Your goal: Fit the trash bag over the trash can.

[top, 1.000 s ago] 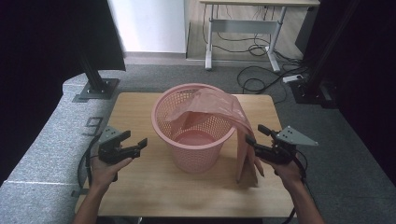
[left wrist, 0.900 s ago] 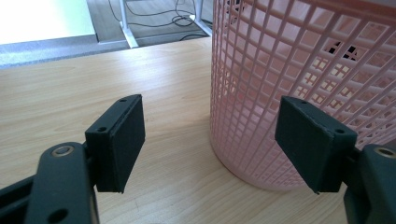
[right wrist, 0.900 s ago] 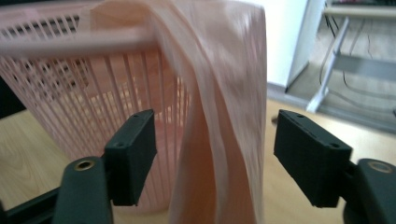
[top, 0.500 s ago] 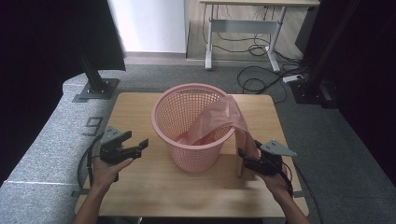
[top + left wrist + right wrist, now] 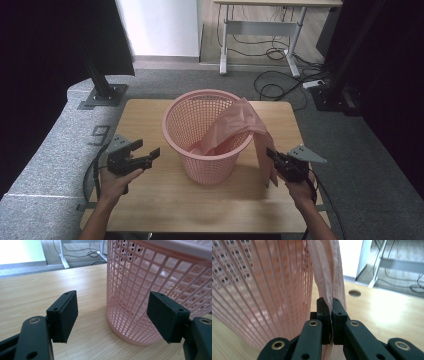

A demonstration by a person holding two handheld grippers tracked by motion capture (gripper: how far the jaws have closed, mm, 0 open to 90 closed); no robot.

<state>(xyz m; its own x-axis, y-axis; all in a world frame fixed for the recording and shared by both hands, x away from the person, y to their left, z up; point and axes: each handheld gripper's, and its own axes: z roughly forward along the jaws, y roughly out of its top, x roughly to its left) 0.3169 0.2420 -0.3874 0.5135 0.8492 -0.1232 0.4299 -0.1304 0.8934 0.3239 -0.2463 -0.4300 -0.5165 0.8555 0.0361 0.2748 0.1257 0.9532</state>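
A pink mesh basket (image 5: 210, 165) stands upright mid-table. A pink plastic bag (image 5: 240, 122) lies partly inside it and drapes over its right rim, hanging down outside. My right gripper (image 5: 272, 155) is low at the basket's right side; its jaws have just closed on the bag's hanging edge. In the right gripper view the gripper (image 5: 331, 302) pinches the thin film of the bag (image 5: 329, 270) beside the basket wall (image 5: 262, 285). My left gripper (image 5: 146, 150) hovers left of the basket, open and holding nothing. In the left gripper view, that gripper (image 5: 112, 315) faces the basket's lower wall (image 5: 155, 270).
The wooden table (image 5: 150, 115) has bare surface in front of and beside the basket, and a round hole (image 5: 354, 293) near its far right corner. A black stand base (image 5: 102, 95) sits off its left corner. A desk frame (image 5: 260, 35) and floor cables (image 5: 280, 85) lie behind.
My right gripper has sunk toward the table beside the basket and its jaws have closed on the bag's edge, drawing the bag down outside the rim. My left gripper has stayed put.
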